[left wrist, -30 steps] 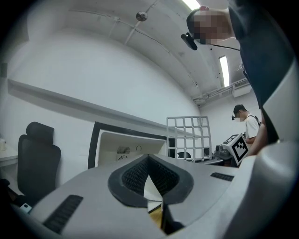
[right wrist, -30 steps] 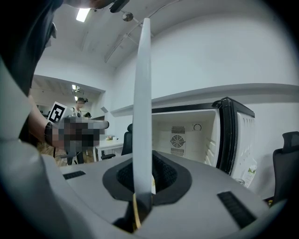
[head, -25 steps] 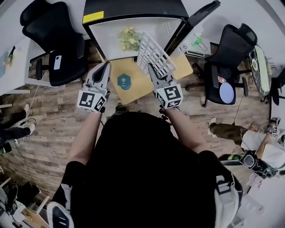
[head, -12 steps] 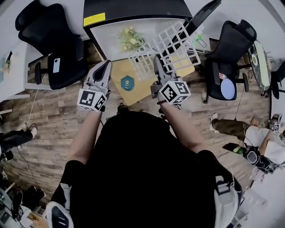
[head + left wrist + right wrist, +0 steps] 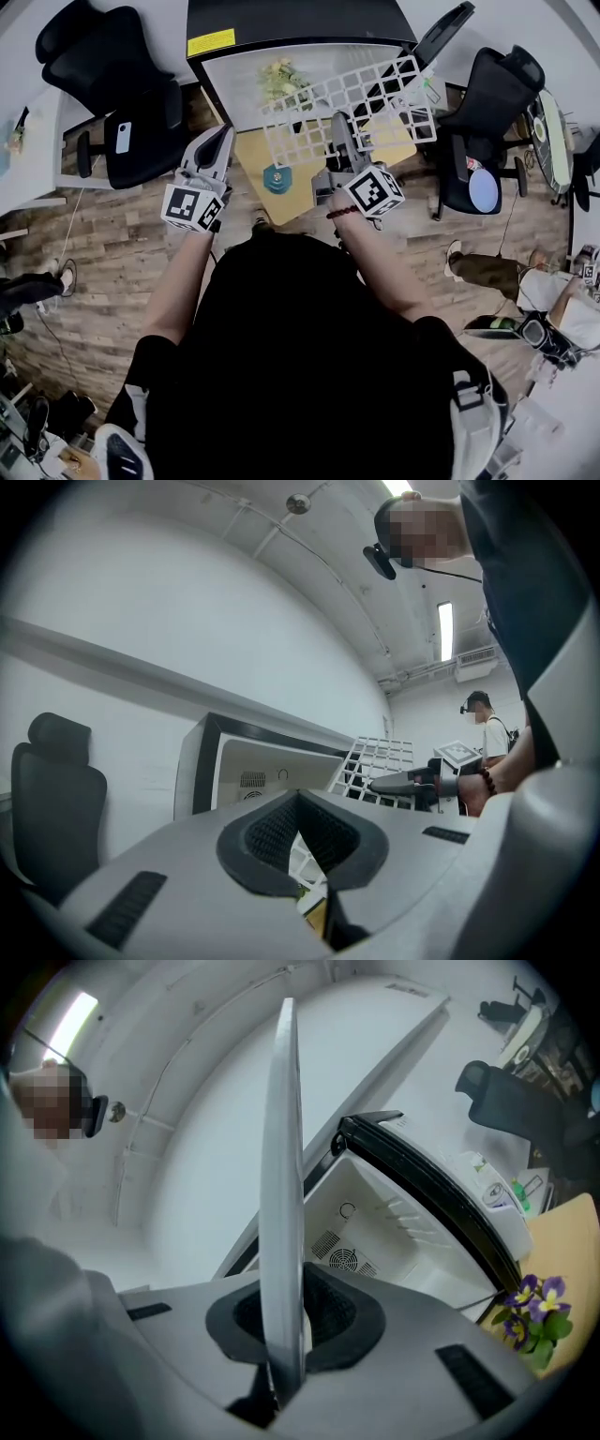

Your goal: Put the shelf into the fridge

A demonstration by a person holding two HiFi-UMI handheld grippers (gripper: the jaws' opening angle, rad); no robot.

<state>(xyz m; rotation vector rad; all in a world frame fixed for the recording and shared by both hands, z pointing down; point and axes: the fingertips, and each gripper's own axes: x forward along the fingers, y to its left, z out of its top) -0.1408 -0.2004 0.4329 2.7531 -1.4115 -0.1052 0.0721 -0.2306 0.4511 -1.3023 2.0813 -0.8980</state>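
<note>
My right gripper (image 5: 339, 137) is shut on the near edge of the white wire shelf (image 5: 347, 105), which lies nearly flat above the wooden table (image 5: 295, 192), in front of the open fridge (image 5: 291, 61). In the right gripper view the shelf (image 5: 284, 1176) stands edge-on between the jaws, and the fridge's white inside (image 5: 394, 1237) lies behind it. My left gripper (image 5: 216, 150) hangs shut and empty to the left of the shelf. From the left gripper view I see the fridge (image 5: 246, 771), the shelf (image 5: 380, 759) and the right gripper (image 5: 412, 783).
The fridge door (image 5: 436, 37) stands open at the right. Yellow and purple flowers (image 5: 279, 80) and a teal object (image 5: 277, 176) are on the table. Black office chairs (image 5: 122, 94) (image 5: 487, 112) flank the fridge. A person (image 5: 506, 281) is on the floor at the right.
The right gripper has swung the shelf from steeply tilted to nearly flat and carried it right and towards the fridge opening. The left gripper has hardly moved.
</note>
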